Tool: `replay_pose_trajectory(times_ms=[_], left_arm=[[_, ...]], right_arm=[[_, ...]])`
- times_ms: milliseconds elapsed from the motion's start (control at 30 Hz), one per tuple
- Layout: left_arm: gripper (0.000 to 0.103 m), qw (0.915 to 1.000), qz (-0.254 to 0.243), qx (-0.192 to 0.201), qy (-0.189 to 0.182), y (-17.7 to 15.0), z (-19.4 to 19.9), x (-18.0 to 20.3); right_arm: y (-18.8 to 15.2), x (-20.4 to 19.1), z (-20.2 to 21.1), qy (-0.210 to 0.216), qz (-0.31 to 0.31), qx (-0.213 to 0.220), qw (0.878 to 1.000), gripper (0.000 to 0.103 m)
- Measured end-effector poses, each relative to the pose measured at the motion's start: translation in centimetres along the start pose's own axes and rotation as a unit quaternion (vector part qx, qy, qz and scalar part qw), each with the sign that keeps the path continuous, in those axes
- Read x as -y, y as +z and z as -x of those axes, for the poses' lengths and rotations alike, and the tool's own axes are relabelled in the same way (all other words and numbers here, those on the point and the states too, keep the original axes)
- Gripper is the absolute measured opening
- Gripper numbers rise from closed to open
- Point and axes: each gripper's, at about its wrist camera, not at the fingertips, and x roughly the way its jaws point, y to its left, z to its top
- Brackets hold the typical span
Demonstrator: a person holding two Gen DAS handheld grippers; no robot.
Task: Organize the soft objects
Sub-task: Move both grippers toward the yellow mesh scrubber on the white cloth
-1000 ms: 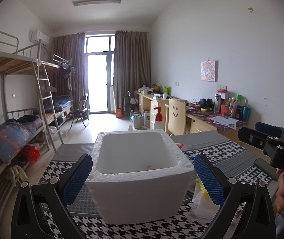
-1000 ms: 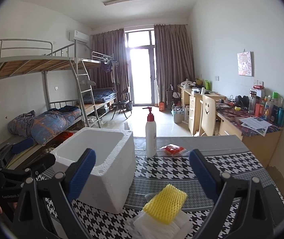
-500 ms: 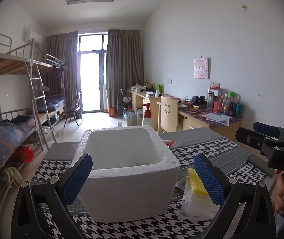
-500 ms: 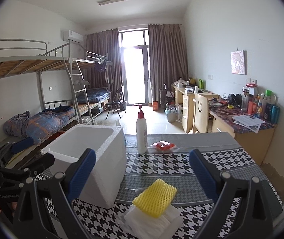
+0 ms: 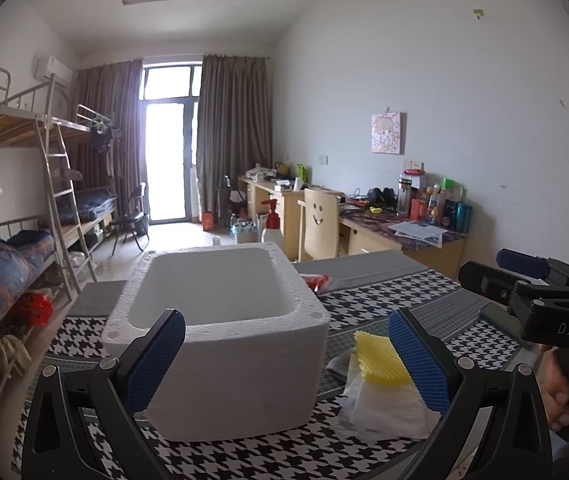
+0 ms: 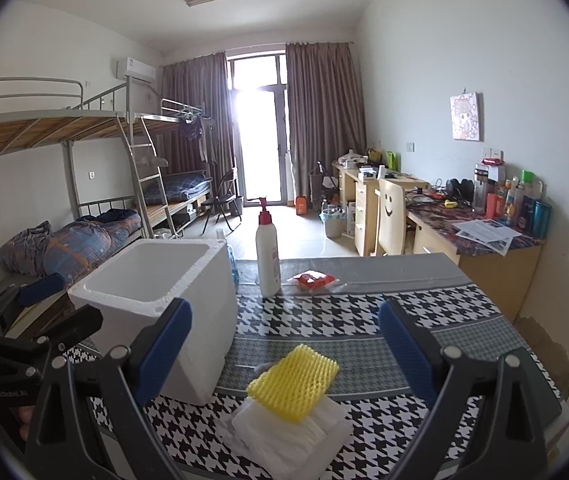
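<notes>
The left gripper (image 5: 286,354) is held level and pointed forward, jaws spread wide, with nothing between the blue textured pads (image 5: 156,354). The right gripper (image 6: 284,346) is likewise level, jaws fully apart and empty; its blue pads (image 6: 404,344) face each other across a wide gap. In the left wrist view, the right gripper's black body appears at the right edge, gripped from below by the person's hand (image 5: 558,392). Both units are held side by side.

Dormitory room. Metal bunk beds (image 6: 84,152) with ladder and bedding are seen at left. Cluttered desks (image 6: 476,236), chair (image 6: 390,216) and curtained balcony door (image 6: 260,128) are seen beyond.
</notes>
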Motion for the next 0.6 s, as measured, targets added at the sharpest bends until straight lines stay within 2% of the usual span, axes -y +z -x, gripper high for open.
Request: replay_pose_trajectory(times_ms=[600], left_arm=[[0.102, 0.9991, -0.008, -0.024, -0.035, -1.3, -1.2, 1.6]], right_arm=[[-1.1, 1.4, -0.2, -0.018, -0.008, -0.018, 1.000, 0.097]])
